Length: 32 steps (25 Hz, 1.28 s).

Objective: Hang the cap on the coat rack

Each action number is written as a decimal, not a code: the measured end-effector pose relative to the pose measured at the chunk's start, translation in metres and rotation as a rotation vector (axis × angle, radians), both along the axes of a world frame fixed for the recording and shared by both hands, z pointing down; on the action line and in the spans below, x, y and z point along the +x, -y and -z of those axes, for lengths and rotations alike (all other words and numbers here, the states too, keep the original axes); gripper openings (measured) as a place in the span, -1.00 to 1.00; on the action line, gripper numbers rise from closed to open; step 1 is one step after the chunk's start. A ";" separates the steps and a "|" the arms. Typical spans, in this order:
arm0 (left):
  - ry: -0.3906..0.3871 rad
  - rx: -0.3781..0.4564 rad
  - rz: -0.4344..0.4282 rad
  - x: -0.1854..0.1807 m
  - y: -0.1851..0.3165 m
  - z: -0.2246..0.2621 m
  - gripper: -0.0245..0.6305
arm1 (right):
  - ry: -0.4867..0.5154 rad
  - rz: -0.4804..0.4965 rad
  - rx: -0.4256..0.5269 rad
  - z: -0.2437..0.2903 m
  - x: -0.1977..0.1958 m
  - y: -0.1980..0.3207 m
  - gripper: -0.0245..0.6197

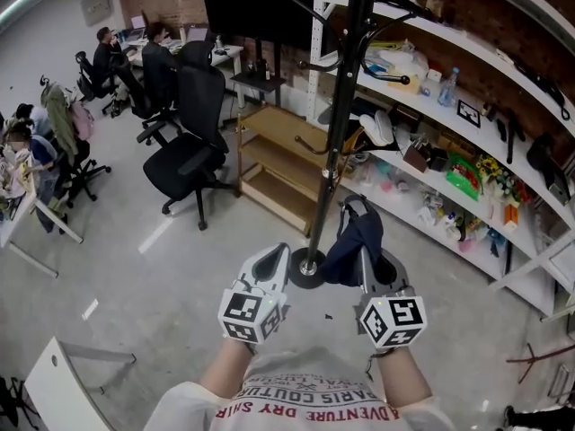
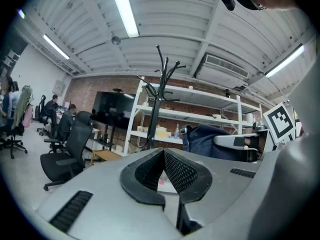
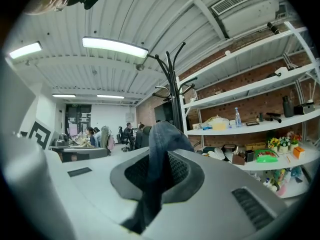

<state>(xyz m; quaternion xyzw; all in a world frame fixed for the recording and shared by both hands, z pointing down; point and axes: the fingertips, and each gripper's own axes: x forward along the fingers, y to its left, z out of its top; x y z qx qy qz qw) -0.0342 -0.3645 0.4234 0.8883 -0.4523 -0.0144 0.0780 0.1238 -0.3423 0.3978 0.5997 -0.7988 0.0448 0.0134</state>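
A dark blue cap (image 1: 357, 245) hangs from my right gripper (image 1: 367, 263), which is shut on its fabric. In the right gripper view the cap (image 3: 159, 154) runs up between the jaws and hides the gap. My left gripper (image 1: 272, 266) is shut and holds nothing, beside the right one. The black coat rack (image 1: 340, 106) rises just ahead of both grippers from a round base (image 1: 306, 268) on the floor. Its hooks (image 3: 172, 69) branch out near the ceiling in the right gripper view. From the left gripper view the cap (image 2: 205, 140) shows at the right, past the rack (image 2: 161, 99).
White shelving (image 1: 467, 142) full of small items runs along the brick wall at the right. A low wooden shelf unit (image 1: 278, 164) stands behind the rack. Black office chairs (image 1: 189, 146) and seated people (image 1: 108, 52) are at the left. A white table corner (image 1: 63, 384) is near my left.
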 end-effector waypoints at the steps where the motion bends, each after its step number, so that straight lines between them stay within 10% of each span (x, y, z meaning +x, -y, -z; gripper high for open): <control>1: -0.001 0.002 -0.007 -0.002 0.007 0.000 -0.91 | 0.000 -0.002 0.013 0.005 -0.003 0.008 -0.84; 15: -0.009 0.016 -0.027 0.016 0.059 0.013 -0.91 | -0.070 0.034 0.161 0.080 0.008 0.075 -0.84; 32: -0.006 0.065 0.031 0.023 0.075 0.043 -0.91 | -0.172 0.152 0.580 0.266 0.000 0.054 -0.85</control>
